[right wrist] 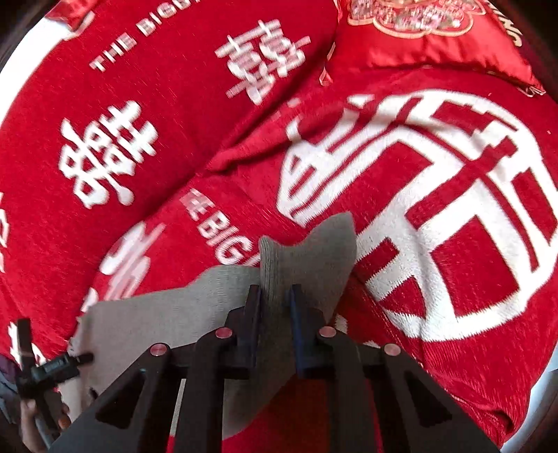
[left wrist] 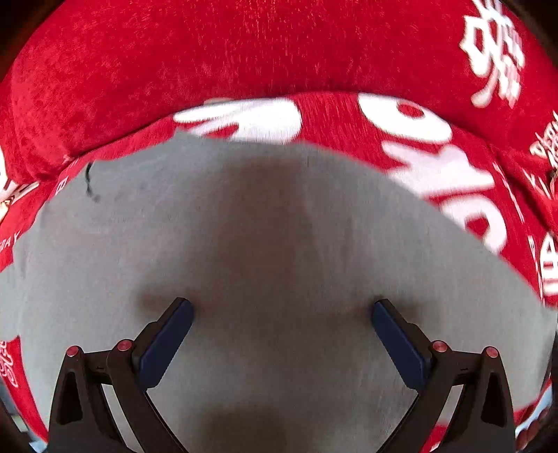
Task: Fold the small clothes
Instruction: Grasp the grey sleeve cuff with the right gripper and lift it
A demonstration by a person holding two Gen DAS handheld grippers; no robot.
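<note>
A small grey garment [left wrist: 244, 244] lies spread on a red blanket with white characters [left wrist: 244, 52]. My left gripper [left wrist: 281, 310] hovers close over the grey cloth, pointing steeply down, jaws wide apart with nothing between them. In the right wrist view my right gripper [right wrist: 275, 296] is shut on a ribbed edge of the grey garment [right wrist: 300, 258], which bunches up between the dark pads. The rest of the garment trails off to the lower left. At that view's bottom left the left gripper [right wrist: 48, 362] shows in a hand.
The red blanket [right wrist: 139, 122] covers the whole surface in folds and ridges. A shiny red cushion with gold embroidery [right wrist: 418, 28] lies at the far upper right. A pale edge [right wrist: 38, 45] shows at the upper left.
</note>
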